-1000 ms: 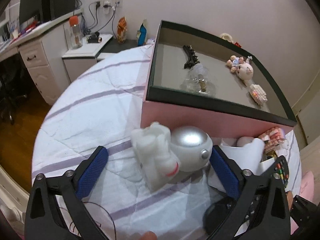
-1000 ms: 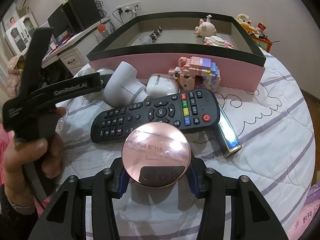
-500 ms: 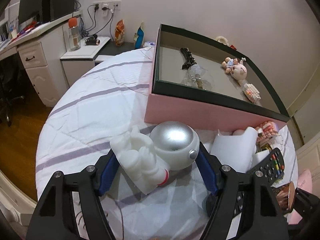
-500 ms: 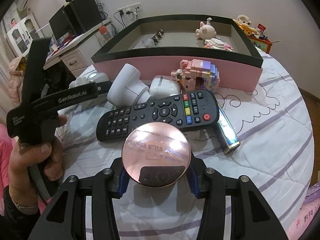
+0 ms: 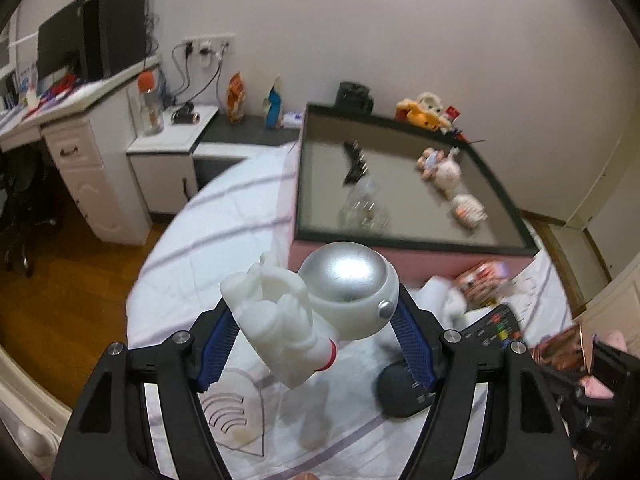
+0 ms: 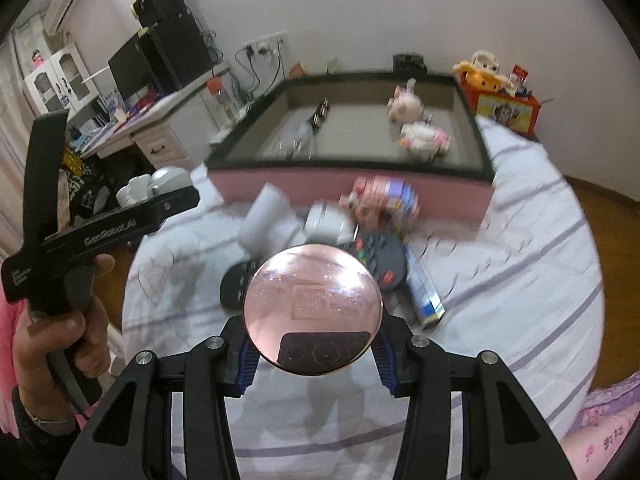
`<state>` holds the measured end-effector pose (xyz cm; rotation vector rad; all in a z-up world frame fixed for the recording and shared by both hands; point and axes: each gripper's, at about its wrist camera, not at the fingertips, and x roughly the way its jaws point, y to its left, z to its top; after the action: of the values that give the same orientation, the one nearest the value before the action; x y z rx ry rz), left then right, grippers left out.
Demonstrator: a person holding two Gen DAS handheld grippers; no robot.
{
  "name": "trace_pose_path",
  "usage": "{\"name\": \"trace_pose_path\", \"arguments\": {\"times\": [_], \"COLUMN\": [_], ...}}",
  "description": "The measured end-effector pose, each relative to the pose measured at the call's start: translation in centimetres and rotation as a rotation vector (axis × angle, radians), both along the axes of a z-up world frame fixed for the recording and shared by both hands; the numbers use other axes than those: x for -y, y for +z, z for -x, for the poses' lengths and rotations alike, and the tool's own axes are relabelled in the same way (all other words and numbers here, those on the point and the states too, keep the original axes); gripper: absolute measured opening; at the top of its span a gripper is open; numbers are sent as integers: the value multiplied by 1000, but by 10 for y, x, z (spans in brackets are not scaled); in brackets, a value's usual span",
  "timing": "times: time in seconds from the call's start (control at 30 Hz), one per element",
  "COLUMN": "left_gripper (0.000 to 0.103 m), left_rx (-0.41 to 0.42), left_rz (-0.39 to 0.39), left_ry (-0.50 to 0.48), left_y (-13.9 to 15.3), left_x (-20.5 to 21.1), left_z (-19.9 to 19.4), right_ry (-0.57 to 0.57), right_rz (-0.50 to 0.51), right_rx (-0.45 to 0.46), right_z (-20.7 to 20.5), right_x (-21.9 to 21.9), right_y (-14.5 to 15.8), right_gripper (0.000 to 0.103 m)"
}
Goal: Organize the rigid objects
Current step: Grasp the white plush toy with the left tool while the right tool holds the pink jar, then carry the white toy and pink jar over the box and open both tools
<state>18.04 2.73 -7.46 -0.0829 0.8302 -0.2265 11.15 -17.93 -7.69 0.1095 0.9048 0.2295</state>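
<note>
1. Two grippers are both loaded, and we take them left to right. Our left gripper (image 5: 316,330) is clamped on the astronaut figure (image 5: 316,312), one blue pad against the white body and the other against the silver helmet, so the toy lies sideways between the jaws. It hangs clear of the quilt (image 5: 224,232); its shadow falls on the cloth below.
2. We judge this sideways hold simply spans the toy's bulkiest stretch, which gives the pads two firm surfaces to press on.
3. Ahead sits the pink box (image 5: 404,256) with its dark rim. A black clip, a clear piece and two small dolls already lie on its floor, so we read it as the place where the rigid things get collected.
4. Our right gripper (image 6: 312,354) grips the round pink mirror (image 6: 312,308) by its edges, face tilted toward the camera. Holding the rim keeps the pads off the glossy face, we think.
5. Under it, on the quilt, wait the remote control (image 6: 376,256), a white case, a white cylinder, a block figure (image 6: 384,200) and a small blue-edged bar.
6. The right view alone shows a hand (image 6: 56,344) holding the left tool's handle, and the orange box behind the pink one. The left view alone shows how the astronaut is pinched, and only the mirror's edge at far right.
</note>
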Motion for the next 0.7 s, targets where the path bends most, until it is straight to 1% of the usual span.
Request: {"name": "trace_pose_path", "arguments": {"times": [0.13,0.2,0.3,0.37,0.53,0.7], "left_gripper": [73,73,73,73,73,73], "left_rx": [35,45,49,37,6,-35], "left_rz": [-4,1,-3,4,-4,-36], "left_ry": [-36,-55,-77,-100,-130,-146], "left_y": [22,31,37,38,32,15], "left_x": [13,21,33,43,64,80], "left_z": [-12,-21,-36,-51,-83,-105], "right_ry": [-22,-30,-26,-30,-24,-18], "right_rz": [32,50,53,66,91,106], "right_rx": [54,68,72,70,35,-24], "right_z": [-24,-39,-66,-82,-118,-142], "right_x": [14,18,25,29,33,40], "right_y": [26,34,44,46,39,17], "right_gripper": [49,49,49,49,49,49]}}
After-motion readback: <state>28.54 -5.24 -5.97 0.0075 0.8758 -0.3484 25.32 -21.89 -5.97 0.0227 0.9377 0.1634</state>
